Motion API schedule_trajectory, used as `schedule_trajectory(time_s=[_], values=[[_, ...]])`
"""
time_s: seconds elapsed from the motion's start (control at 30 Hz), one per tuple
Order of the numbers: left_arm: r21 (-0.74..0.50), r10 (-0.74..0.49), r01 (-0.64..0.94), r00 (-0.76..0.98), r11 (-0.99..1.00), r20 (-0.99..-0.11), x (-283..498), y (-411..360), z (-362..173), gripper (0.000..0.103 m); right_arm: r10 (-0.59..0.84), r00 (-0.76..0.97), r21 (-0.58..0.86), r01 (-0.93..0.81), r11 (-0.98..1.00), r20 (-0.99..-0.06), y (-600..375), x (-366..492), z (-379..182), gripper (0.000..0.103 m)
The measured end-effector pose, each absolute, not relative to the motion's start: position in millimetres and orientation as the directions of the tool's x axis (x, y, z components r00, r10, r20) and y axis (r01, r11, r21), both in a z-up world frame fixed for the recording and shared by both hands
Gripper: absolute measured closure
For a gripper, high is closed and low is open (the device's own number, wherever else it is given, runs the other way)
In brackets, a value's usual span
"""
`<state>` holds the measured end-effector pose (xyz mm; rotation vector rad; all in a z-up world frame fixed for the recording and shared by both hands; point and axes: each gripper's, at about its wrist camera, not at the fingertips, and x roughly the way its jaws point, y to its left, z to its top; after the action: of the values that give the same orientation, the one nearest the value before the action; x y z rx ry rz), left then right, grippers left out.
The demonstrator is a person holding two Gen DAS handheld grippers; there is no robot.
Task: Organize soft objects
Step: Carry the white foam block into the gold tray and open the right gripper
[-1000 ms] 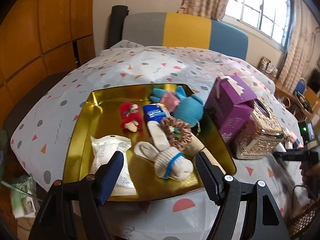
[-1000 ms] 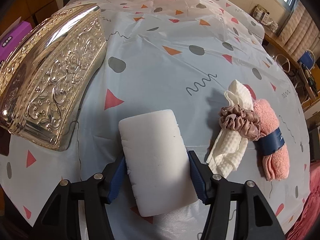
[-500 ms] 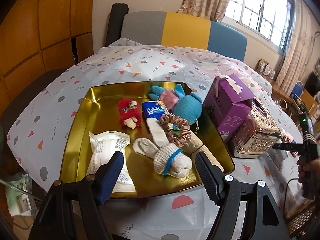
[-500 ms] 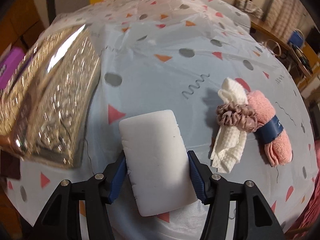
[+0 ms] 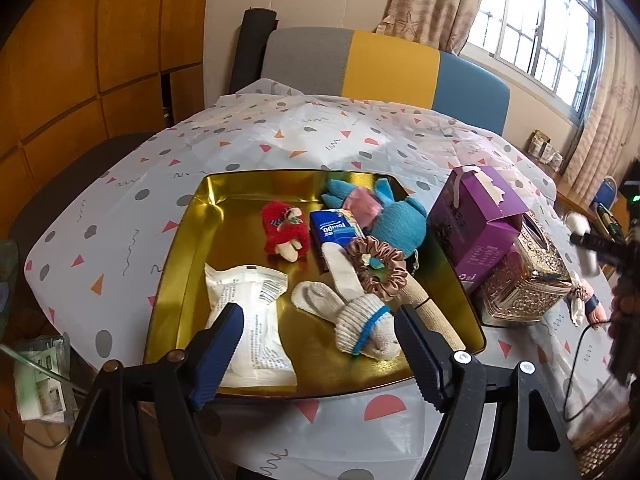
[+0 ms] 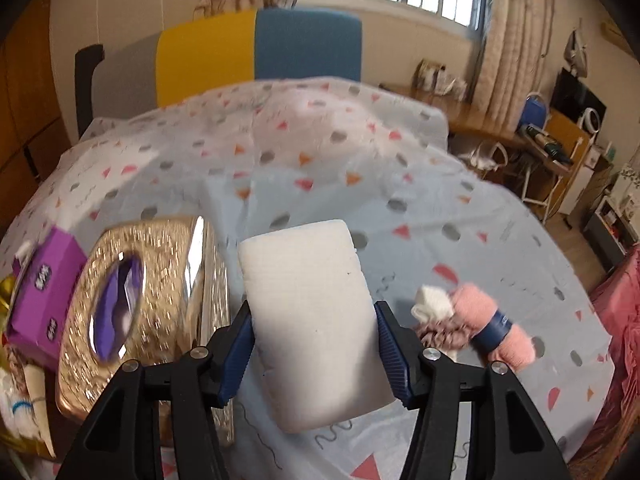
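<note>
1. Left gripper (image 5: 320, 350) hangs over the gold tray's (image 5: 188, 240) near edge, jaws opening, nothing between them.
2. Tray holds a packet (image 5: 248, 320), sock (image 5: 360, 320) and scrunchie (image 5: 378, 266).
3. Right gripper (image 6: 316, 354) pinches the sponge (image 6: 312, 320), lifted clear of the tablecloth (image 6: 460, 216).

The tray (image 5: 188, 248) is polished gold metal, glossy like a mirror. The bench cover (image 5: 132, 208) looks like thin smooth plastic film with light creases. The rabbit doll (image 5: 360, 320) is rough knitted cloth, and the scrunchie (image 5: 380, 276) is shiny satin cloth. The white packet (image 5: 248, 320) is crinkled plastic wrap. The purple box (image 5: 476, 224) is matt cardboard. The tissue box (image 6: 132, 312) has an embossed, glittering metallic surface. The white sponge (image 6: 312, 320) is matt, finely porous foam. The pink towel (image 6: 488, 320) is fluffy cloth.
</note>
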<state>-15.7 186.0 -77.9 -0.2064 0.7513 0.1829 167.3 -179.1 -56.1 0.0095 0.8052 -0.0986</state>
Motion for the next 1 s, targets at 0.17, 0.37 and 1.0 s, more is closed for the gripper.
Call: schedule_trajectory(time_s=[0.17, 0.37, 1.0], values=[[-0.111, 0.097, -0.239, 0.716, 0.965, -0.692, -16.2, 185.7, -78.8, 0.025, -0.043, 0.711, -0.002, 0.059, 0.998, -0.702, -174.6, 177.1, -31.0, 0.045], [-0.111, 0.105, -0.251, 0.709, 0.962, -0.697, -16.6, 188.2, -80.5, 0.025, 0.066, 0.739, 0.043, -0.05, 0.998, -0.671, -140.6, 185.9, 0.5, 0.045], [-0.144, 0.169, -0.372, 0.688, 0.917, -0.705, -28.5, 235.7, -88.6, 0.023, 0.578, 0.243, 0.33, -0.625, 0.708, -0.779, 112.3, 149.3, -67.8, 0.041]])
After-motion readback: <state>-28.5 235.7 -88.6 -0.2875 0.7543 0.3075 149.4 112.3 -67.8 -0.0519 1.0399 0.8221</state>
